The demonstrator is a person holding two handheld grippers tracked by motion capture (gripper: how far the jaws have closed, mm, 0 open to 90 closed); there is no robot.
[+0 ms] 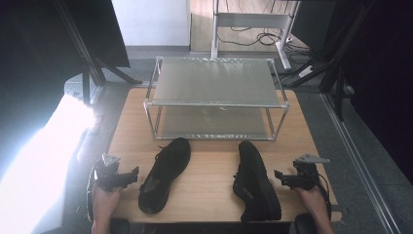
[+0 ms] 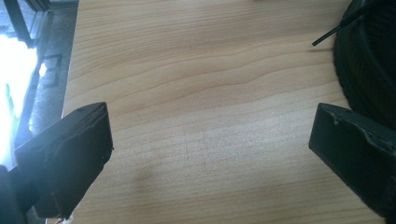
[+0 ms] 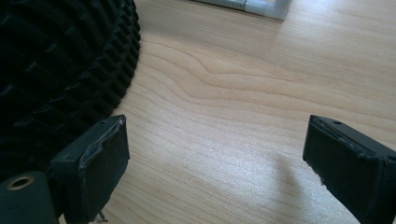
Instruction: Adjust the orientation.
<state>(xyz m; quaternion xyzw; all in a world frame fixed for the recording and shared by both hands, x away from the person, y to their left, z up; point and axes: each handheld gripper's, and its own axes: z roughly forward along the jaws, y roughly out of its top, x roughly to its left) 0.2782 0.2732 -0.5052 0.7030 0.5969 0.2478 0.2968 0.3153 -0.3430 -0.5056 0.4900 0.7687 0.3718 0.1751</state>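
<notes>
Two black shoes (image 1: 164, 174) lie between the left gripper (image 1: 132, 176) and right gripper (image 1: 278, 177) — jaws spread (both empty).

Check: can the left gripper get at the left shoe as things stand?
Probably yes. The left gripper sits open on the table just beside the left shoe, with bare wood between them. The shoe lies on its side, sole edge towards the gripper.

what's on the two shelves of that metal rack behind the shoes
Nothing visible on the top shelf of the rack. The lower shelf looks bare along its front, but the top shelf covers its back part, so that area cannot be checked. Both shoes lie on the table in front.
</notes>
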